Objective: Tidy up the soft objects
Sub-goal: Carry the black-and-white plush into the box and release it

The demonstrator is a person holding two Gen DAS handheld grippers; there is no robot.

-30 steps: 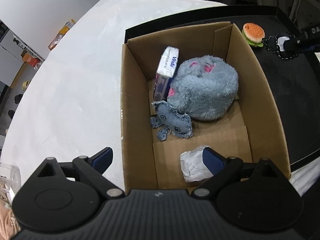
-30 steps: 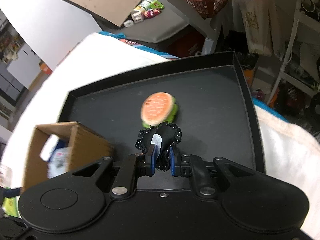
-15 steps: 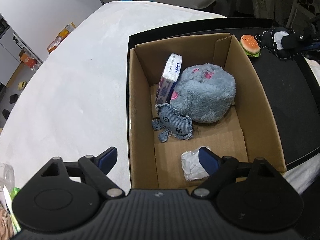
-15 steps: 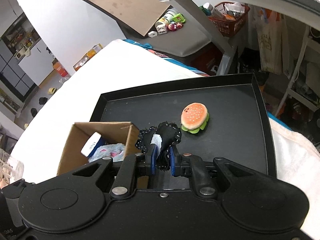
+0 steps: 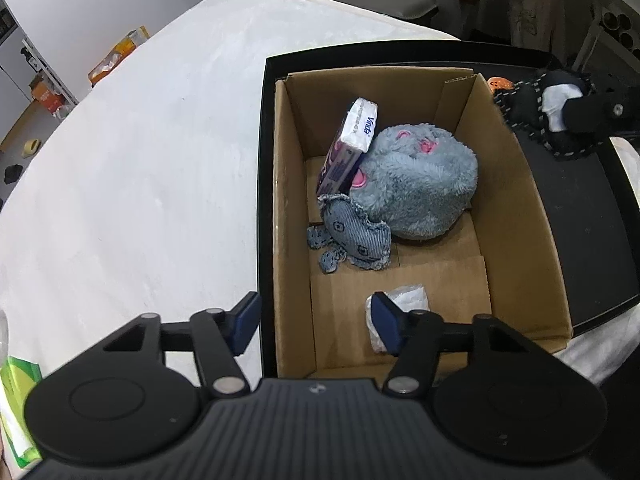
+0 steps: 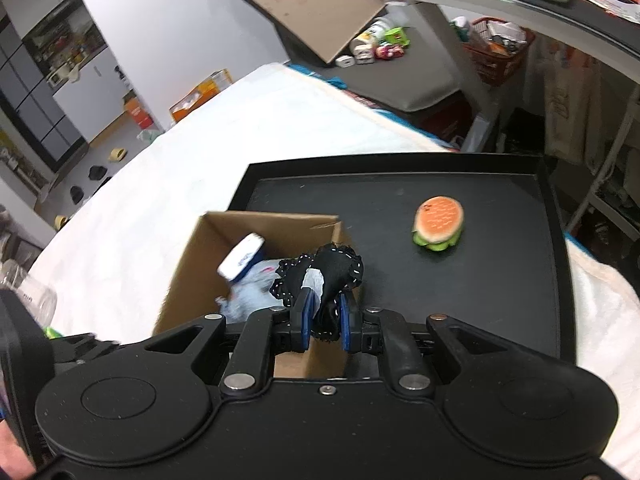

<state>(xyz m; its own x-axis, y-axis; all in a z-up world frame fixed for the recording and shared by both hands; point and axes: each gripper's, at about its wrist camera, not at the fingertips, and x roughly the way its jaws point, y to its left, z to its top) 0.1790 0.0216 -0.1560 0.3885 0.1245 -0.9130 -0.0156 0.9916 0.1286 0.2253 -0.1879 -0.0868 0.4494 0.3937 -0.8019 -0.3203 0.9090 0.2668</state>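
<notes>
A cardboard box (image 5: 516, 216) stands on a black tray (image 5: 592, 240). It holds a tissue pack (image 5: 348, 148), a grey plush (image 5: 420, 184), a denim toy (image 5: 356, 236) and a white crumpled packet (image 5: 408, 294). My left gripper (image 5: 316, 322) straddles the box's near-left wall. Its jaws are closing, and no pad presses on anything. My right gripper (image 6: 324, 312) is shut on a black soft toy (image 6: 336, 268) with white stitching, held over the box's right edge (image 6: 192, 264). From the left wrist, the black toy (image 5: 524, 104) hangs at the box's far right corner. A burger plush (image 6: 439, 222) lies on the tray (image 6: 500, 280).
The tray sits on a table with a white cloth (image 5: 120, 160). A green pack (image 5: 16, 400) lies at the near left edge, and a clear bottle (image 6: 32, 296) stands on the left. Shelves, a basket and floor clutter lie beyond the table.
My right gripper has risen and carried the black toy from beside the burger plush to the box's edge. My left gripper's jaws have narrowed while the hand has stayed nearly still.
</notes>
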